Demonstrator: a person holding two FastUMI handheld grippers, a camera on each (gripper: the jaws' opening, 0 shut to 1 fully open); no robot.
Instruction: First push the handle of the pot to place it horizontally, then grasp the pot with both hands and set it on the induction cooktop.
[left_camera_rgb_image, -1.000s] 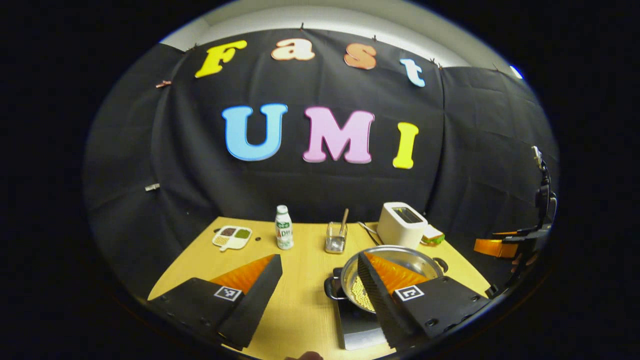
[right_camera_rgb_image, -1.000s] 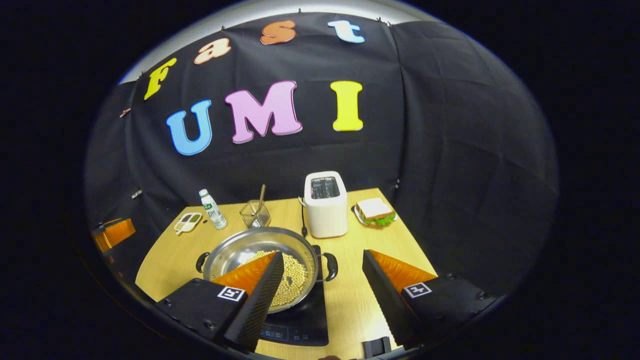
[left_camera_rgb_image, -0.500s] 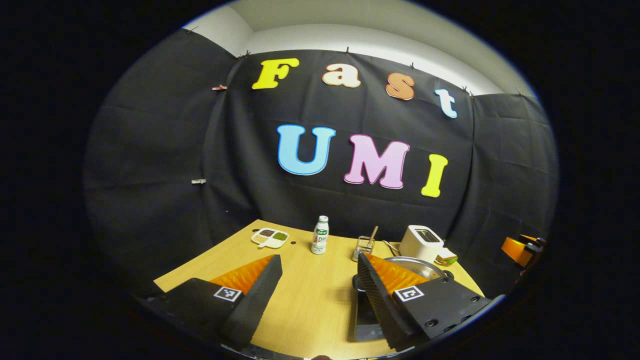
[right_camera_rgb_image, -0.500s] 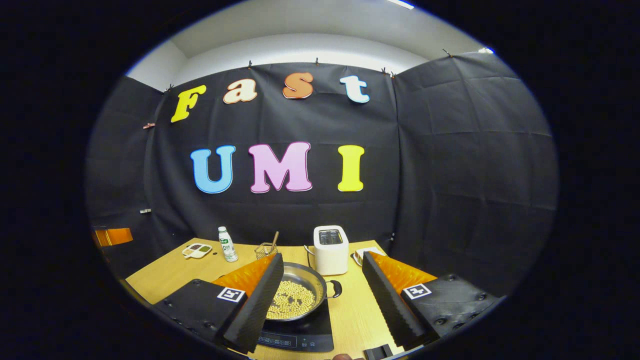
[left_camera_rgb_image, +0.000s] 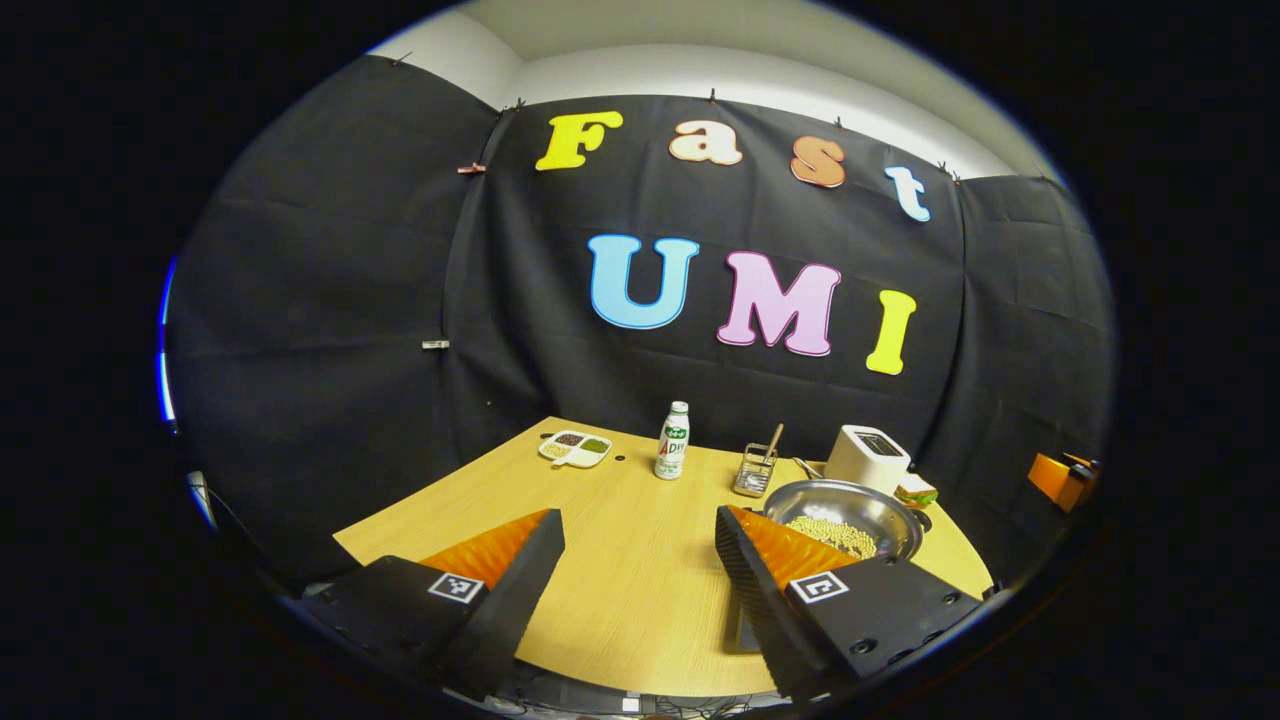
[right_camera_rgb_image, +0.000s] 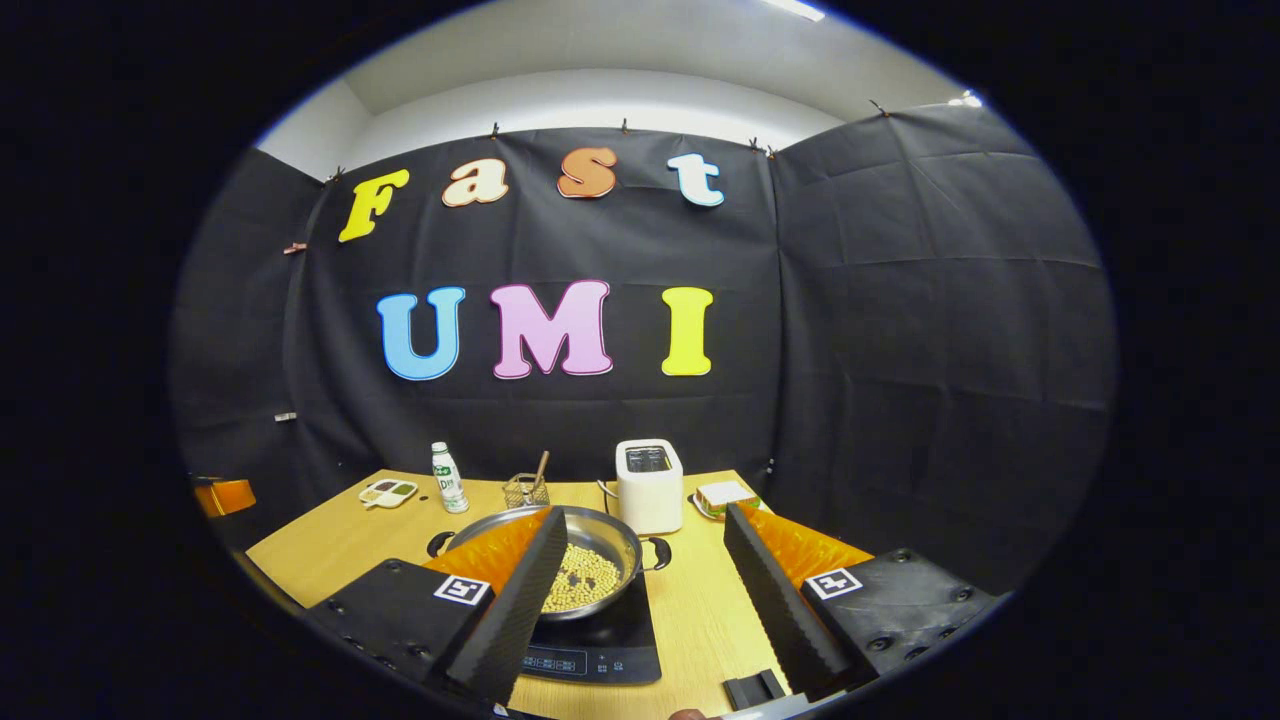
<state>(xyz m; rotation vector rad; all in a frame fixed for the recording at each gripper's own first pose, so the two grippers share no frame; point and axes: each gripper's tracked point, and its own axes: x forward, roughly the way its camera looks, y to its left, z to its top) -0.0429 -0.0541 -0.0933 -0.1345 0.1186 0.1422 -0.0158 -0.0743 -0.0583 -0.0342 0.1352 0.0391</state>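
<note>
Steel-grey round pot (right_camera_rgb_image: 570, 560) with black side handles and a layer of pale beans inside sits on the black flat induction cooktop (right_camera_rgb_image: 600, 655), near the front of the light wooden table (right_camera_rgb_image: 330, 540); we see one black handle (right_camera_rgb_image: 657, 553) sticking out toward the toaster side and the other on the opposite side, so the handles look roughly horizontal; we judge the placing done and the task about finished.

What changed: a second ago both grippers were close over the pot, fingers framing its rim; now both have pulled back and up, pot smaller in both views and the booth's ceiling edge in sight; nothing held; we read this as the retreat after release.

Left gripper (left_camera_rgb_image: 640, 550): jaws spread wide, only bare table between them, pot off to its right side; right gripper (right_camera_rgb_image: 645, 565): jaws spread wide too, pot's rim showing behind its left finger, not touching as far as we can tell.

Outward: wire basket with a wooden stick (right_camera_rgb_image: 527, 489); white two-slot toaster (right_camera_rgb_image: 648, 485); sandwich on a plate (right_camera_rgb_image: 725, 496); white divided dish of grains (right_camera_rgb_image: 388, 491).

Writing: white drink bottle with green label (left_camera_rgb_image: 672, 455) carries print too small to read; cooktop panel marks unreadable; each gripper bears a square black-and-white marker.
</note>
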